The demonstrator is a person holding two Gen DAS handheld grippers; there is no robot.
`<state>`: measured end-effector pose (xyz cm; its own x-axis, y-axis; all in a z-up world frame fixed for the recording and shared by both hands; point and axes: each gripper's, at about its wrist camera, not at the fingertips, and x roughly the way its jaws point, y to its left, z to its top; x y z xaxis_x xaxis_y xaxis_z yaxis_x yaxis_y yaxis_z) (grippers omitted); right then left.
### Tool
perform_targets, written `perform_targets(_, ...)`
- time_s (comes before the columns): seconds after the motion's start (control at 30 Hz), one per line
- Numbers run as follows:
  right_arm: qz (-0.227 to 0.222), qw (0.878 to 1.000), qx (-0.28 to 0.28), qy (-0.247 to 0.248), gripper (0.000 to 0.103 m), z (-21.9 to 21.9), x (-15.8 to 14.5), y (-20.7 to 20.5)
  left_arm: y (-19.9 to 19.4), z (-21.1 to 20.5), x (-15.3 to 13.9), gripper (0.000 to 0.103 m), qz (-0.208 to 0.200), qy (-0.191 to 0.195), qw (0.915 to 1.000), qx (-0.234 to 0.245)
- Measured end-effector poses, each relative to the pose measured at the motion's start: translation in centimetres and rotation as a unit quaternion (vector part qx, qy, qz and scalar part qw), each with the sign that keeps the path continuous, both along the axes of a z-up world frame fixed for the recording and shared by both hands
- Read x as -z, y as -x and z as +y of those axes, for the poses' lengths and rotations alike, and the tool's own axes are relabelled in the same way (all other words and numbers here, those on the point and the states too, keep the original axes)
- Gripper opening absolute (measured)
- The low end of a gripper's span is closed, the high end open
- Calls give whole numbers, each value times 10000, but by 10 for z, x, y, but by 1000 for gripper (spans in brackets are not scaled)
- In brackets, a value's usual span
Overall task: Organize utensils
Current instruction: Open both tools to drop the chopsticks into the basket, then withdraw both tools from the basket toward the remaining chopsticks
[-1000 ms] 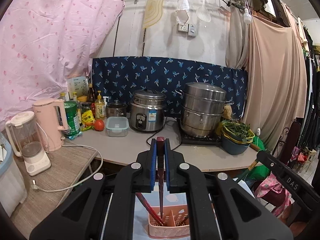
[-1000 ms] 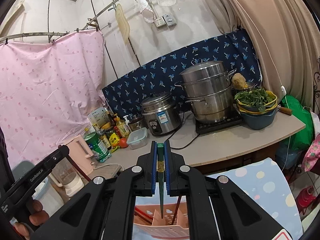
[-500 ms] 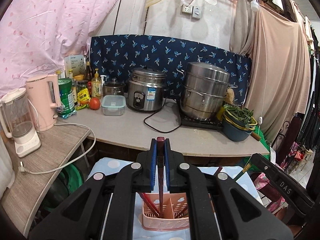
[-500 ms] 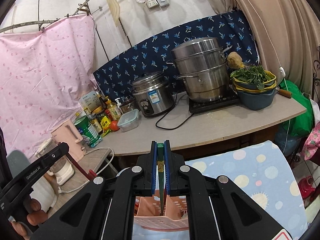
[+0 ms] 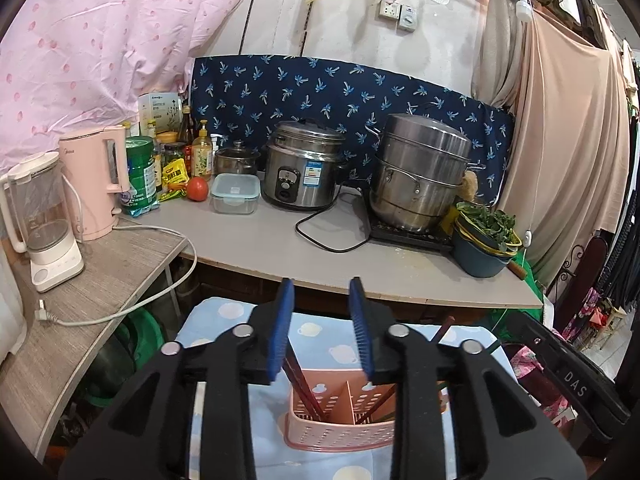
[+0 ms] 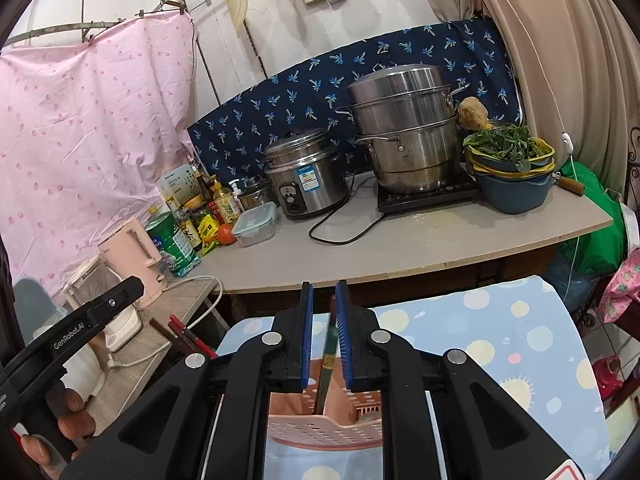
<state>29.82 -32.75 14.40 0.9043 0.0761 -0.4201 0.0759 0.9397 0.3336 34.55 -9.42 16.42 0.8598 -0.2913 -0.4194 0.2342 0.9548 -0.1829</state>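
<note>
Left gripper (image 5: 322, 328) is opening wide over the pink caddy (image 5: 340, 432), nothing between its jaws; right gripper (image 6: 323, 336) is opening, green chopstick (image 6: 329, 354) standing loose between.

wall (image 5: 352, 32): white | counter (image 5: 280, 248): grey | pink sheet (image 5: 100, 40) left

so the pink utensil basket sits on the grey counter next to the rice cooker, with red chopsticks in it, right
Not quite. The pink utensil basket holds the red chopsticks, but it does not sit on the grey counter beside the rice cooker. It stands on the blue spotted cloth, on a lower surface in front of the counter. The left wrist view shows this.
</note>
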Motion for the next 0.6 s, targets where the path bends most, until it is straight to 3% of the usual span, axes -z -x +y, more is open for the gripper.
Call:
perform_targets(0.17,-84,10000,14,44,26,1,-4,9,4,2,2,37,34,-52,10000,-28)
perform_targets(0.3,-133,9999,-2,29,26,1,-9,17,10,5,4,42,16,-78,9999,-70)
perform_targets(0.6,-117,9998,-144,49,26,10,-12,47,38,7,4,42,-46,-303,9994,-153)
